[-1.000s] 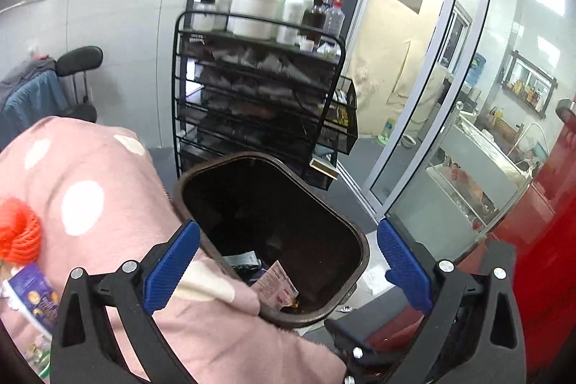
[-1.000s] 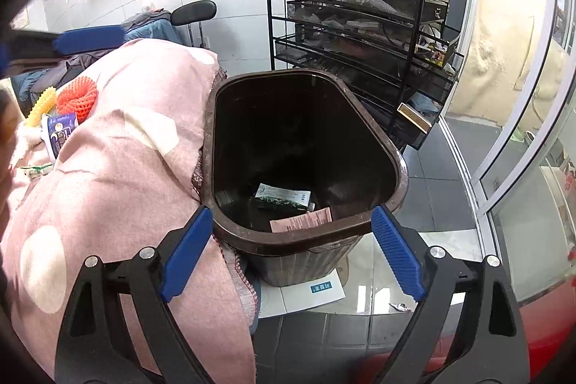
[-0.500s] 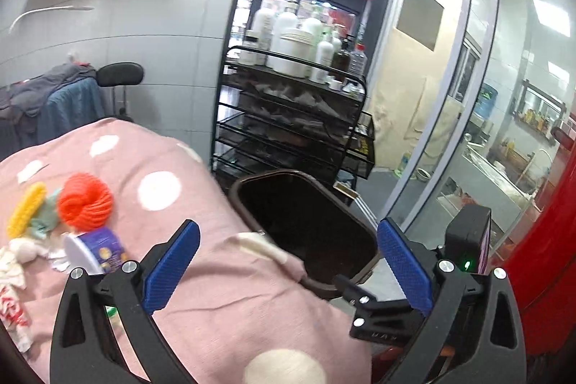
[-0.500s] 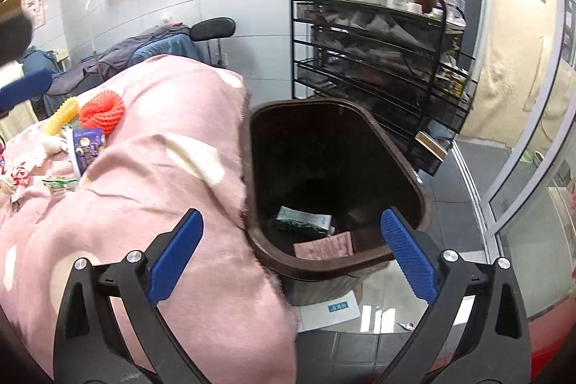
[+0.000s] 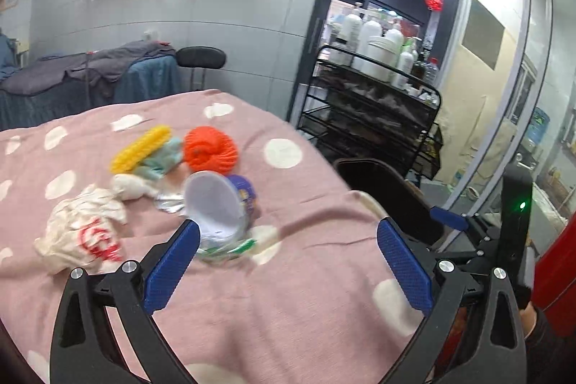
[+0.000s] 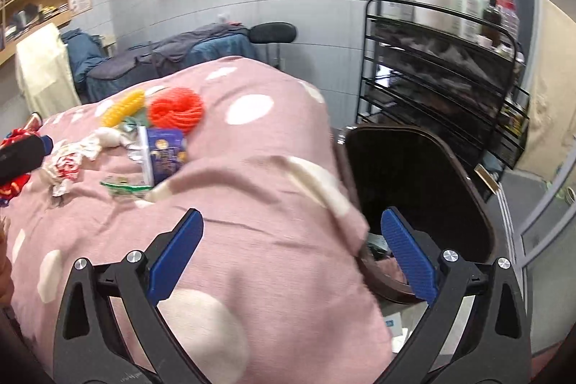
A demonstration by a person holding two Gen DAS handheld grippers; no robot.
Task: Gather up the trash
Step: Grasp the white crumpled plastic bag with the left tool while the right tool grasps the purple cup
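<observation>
Trash lies on a pink spotted blanket [image 5: 288, 312]: a purple cup [image 5: 219, 204] on its side, an orange foam net [image 5: 210, 150], a yellow foam net [image 5: 140, 148], a crumpled white wrapper [image 5: 82, 233] and a green wrapper [image 5: 230, 245]. My left gripper [image 5: 288, 261] is open and empty, its left pad just short of the cup. My right gripper [image 6: 291, 258] is open and empty over the blanket's edge, beside the dark brown bin [image 6: 414, 175]. The cup [image 6: 165, 153] and orange net [image 6: 176, 108] lie far left of it. Paper scraps [image 6: 378, 243] show inside the bin.
A black wire rack [image 5: 374, 103] with white bottles stands right behind the bin [image 5: 381, 182]. A bed under grey and blue covers [image 6: 172, 53] and a black stool are at the back wall. Glass doors run along the right. A paper lies on the floor [image 6: 392, 326].
Both views have swung left, away from the bin and onto the blanket. The trash pile has come into the middle of the left wrist view. Both grippers stay open and empty.
</observation>
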